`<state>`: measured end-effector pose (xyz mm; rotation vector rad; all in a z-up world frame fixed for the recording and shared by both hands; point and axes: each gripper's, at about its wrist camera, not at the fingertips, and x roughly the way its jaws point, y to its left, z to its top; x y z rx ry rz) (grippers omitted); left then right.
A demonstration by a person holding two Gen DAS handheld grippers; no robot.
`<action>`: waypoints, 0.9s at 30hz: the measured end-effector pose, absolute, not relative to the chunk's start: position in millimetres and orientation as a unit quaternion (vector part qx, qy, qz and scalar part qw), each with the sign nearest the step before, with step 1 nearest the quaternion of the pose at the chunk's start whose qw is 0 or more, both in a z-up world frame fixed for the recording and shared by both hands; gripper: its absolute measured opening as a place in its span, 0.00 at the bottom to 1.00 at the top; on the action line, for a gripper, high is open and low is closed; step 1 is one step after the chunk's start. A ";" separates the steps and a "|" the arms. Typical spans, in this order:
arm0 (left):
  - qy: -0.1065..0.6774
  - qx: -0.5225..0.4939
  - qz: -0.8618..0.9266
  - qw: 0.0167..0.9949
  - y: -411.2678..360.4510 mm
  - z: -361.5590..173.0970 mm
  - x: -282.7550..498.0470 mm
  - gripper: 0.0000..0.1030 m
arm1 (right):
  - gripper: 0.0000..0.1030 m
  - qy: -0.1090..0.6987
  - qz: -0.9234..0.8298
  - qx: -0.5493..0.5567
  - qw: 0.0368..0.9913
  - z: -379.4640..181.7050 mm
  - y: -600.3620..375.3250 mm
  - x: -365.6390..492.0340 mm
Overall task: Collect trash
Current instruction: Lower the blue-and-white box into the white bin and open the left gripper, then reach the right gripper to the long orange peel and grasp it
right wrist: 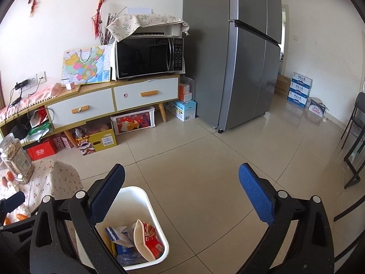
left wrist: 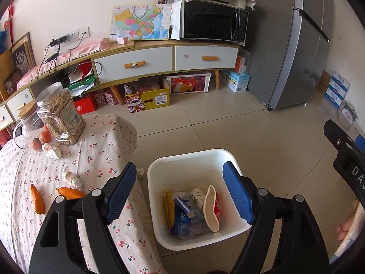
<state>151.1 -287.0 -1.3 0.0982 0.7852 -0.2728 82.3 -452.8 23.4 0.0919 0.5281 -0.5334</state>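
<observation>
White plastic and square-sided, the waste bin (left wrist: pixel 159 205) is standing on the tiled floor (left wrist: pixel 228 125) just beside the desk (left wrist: pixel 102 150) draped in a cherry-print cloth, and I am hovering my left hand-held gripper (left wrist: pixel 180 194) above its mouth with the blue pads spread apart and nothing between them. Inside the bin I am seeing a crushed white paper cup with red print (left wrist: pixel 211 207), a blue wrapper (left wrist: pixel 182 219) and a yellow scrap (left wrist: pixel 168 207) lying together on the bottom. My right hand-held gripper (right wrist: pixel 182 194) is also standing released, its jaws wide over bare floor, with the bin (right wrist: pixel 148 205) sitting under its left finger. On the desk I am looking at two orange peel pieces (left wrist: pixel 37 199), a couple of crumpled white tissues (left wrist: pixel 71 178), small orange fruits (left wrist: pixel 45 135) and a tall clear jar of seeds (left wrist: pixel 60 114), all well apart from the bin. Another crumpled tissue (left wrist: pixel 140 173) is lying on the floor between the desk edge and the bin
</observation>
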 end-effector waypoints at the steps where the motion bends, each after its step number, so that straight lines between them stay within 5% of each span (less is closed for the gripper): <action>1: 0.379 0.047 -0.126 0.916 -281.0 -0.2 150.3 0.78 | 0.93 0.257 -0.255 0.036 0.932 22.9 -445.5 82.3; 27: 0.381 0.002 0.010 0.924 -110.4 -10.8 130.3 0.81 | 0.93 0.268 -0.124 -0.064 0.953 5.9 -278.4 102.2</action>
